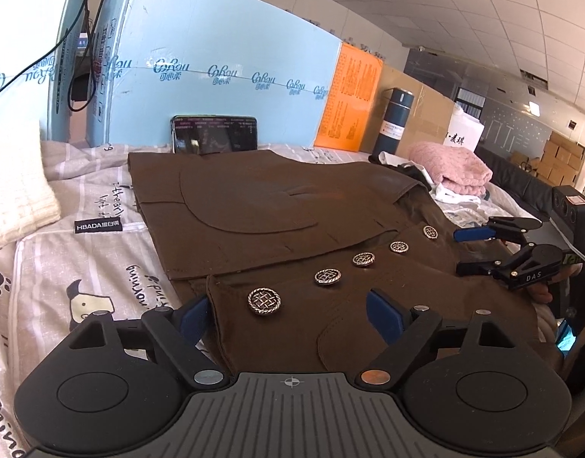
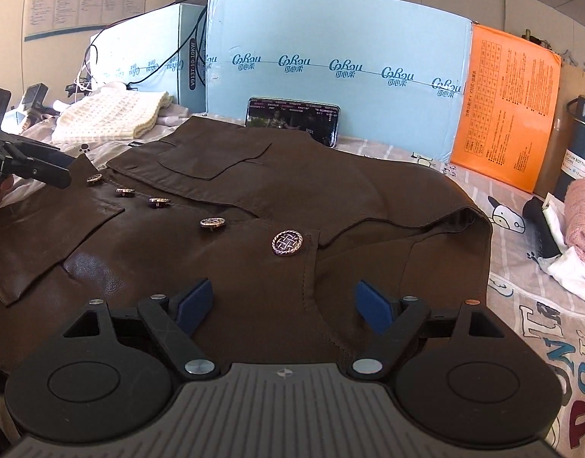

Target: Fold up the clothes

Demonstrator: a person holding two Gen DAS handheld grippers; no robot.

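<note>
A brown leather-look jacket (image 1: 277,206) (image 2: 254,191) with a row of round metal buttons (image 1: 264,301) (image 2: 287,242) lies partly folded on the patterned sheet. My left gripper (image 1: 290,316) is open, its blue pads either side of the jacket's near edge with nothing pinched. My right gripper (image 2: 282,301) is also open, hovering over the jacket's near hem just below the lowest button. In the left wrist view the right gripper (image 1: 460,248) shows at the far right, open. In the right wrist view the left gripper's fingers (image 2: 44,168) show at the far left by the top button.
A printed bedsheet (image 1: 82,267) covers the surface. A phone (image 1: 214,134) leans on blue foam boards (image 1: 223,57) at the back. A dark flask (image 1: 393,122), an orange sheet (image 2: 510,107), a folded pink knit (image 1: 452,168) and a cream knit (image 2: 113,114) lie around.
</note>
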